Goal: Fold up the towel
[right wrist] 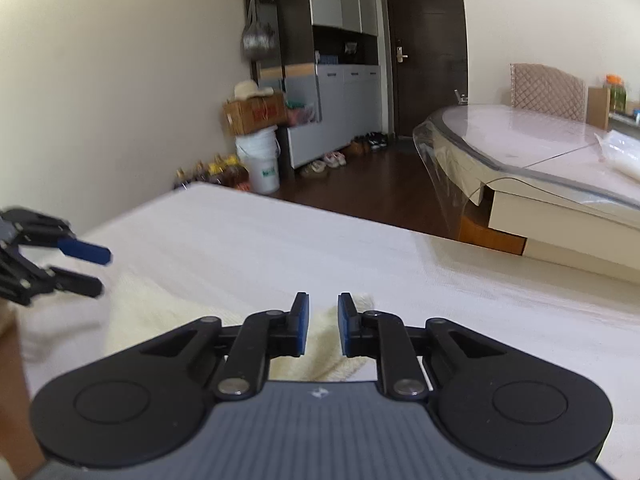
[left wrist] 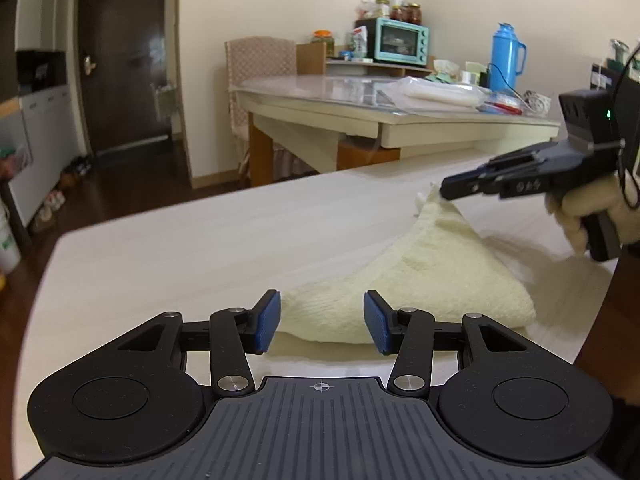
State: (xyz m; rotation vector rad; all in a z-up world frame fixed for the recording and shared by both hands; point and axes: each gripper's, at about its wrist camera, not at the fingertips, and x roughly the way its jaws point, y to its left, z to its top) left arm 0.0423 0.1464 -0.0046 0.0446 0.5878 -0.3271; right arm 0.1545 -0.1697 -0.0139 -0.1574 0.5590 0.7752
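A: Nearest first: what is the left gripper (left wrist: 322,322) doing?

B: Its blue-padded jaws stand wide apart and hold nothing. They hover just short of the near edge of the cream, fluffy terry towel (left wrist: 420,280), which lies on the pale, white-grained tabletop (left wrist: 200,240).

A: And the towel itself?

B: It is part draped, part lifted. The near portion rests flat on the table; the far corner is raised into a peak.

A: By the right gripper (right wrist: 323,320)?

B: So it seems. From the left camera its black fingers close around that raised corner, near the far side of the table. From its own camera the pads look narrowly parted with towel between and beneath them, so I judge a pinch on the corner, though the contact itself is not plainly shown.

A: How far along is the fold?

B: I'd say midway through one fold: a corner is up, not yet laid over. The matching near corner is ungrasped, and the edges are not aligned.
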